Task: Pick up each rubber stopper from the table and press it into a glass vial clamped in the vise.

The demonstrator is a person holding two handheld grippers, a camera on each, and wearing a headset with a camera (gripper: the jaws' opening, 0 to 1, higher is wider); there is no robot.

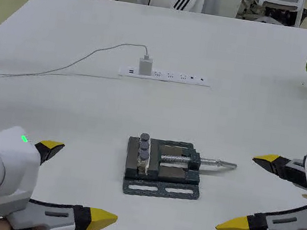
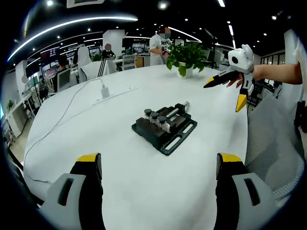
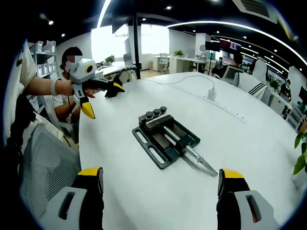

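Left gripper (image 1: 77,181): held low at the near left, tips aimed inward at the vise, jaws wide apart.
Right gripper (image 1: 249,193): near right, likewise aimed inward, jaws wide apart (bare forearm visible in the left gripper view).
Vise (image 1: 161,177): flat on the white table (image 1: 237,58), between the grippers, well apart from both.
Glass vials (image 1: 143,158): three upright in the vise, each capped by a dark rubber stopper (image 1: 145,137).

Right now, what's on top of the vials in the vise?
A dark stopper sits on each of the three vials clamped in the vise. Its jaws hide the vials' lower parts; any contents are too small to tell.
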